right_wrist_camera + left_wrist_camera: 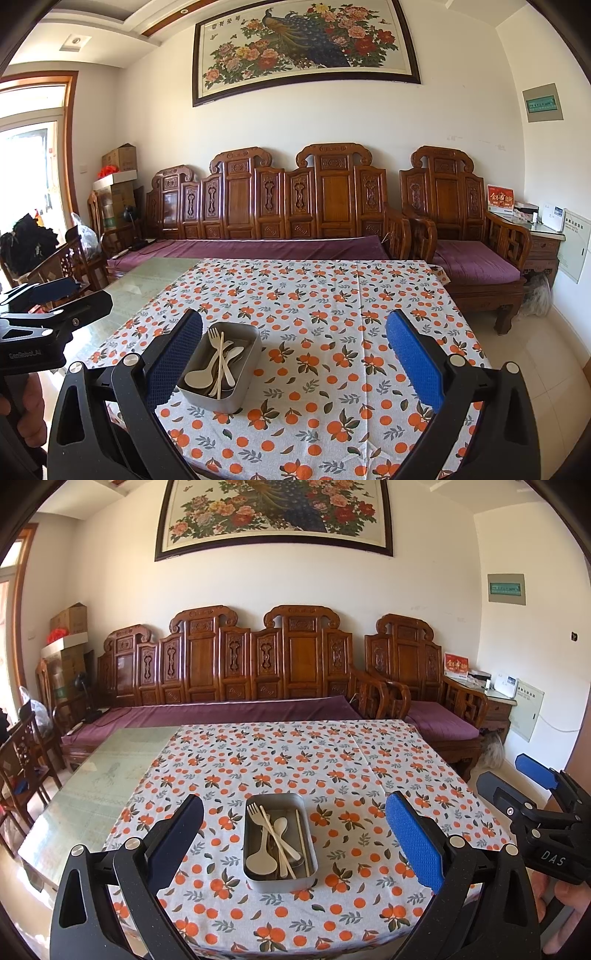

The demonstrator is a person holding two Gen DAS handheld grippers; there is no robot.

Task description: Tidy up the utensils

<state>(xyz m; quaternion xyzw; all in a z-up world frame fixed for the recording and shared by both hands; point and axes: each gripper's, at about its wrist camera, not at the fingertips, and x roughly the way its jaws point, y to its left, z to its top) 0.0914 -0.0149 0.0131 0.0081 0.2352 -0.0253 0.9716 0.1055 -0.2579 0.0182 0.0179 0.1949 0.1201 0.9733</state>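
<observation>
Left wrist view: the left gripper [293, 834] hangs over the near edge of a table [110, 794], its two fingers spread wide with nothing between the pads. Straight ahead, framed in that gap, sits a grey metal tin [279, 843] on an orange-print tablecloth [369, 775]. Its long axis runs away from the tool, in line with the fingers.

Inside the tin lie pale utensils: a fork [255, 814] with tines at the far end, a broad spoon [261, 860] with its bowl toward the tool, a smaller spoon [282, 827], and chopsticks [279, 840], one pair crossing the pile on a slant and a single stick [302, 838] along the right wall. No utensil shows on the cloth outside the tin.

From the right wrist view, the right gripper [293, 363] is likewise spread wide and empty, and the tin [221, 365] lies off to its left, partly behind its left finger [173, 362]. By these views, the left gripper is the squarer and nearer to it.

That all utensils lie together in one tin would fit either a sorted set or a heap waiting to be laid out; the views cannot settle which.

Open cloth lies clear on the tin's right and beyond it. To the far left the cloth ends and bare glass tabletop begins. Past the far table edge stands a carved wooden sofa [240, 664] with purple cushions.
</observation>
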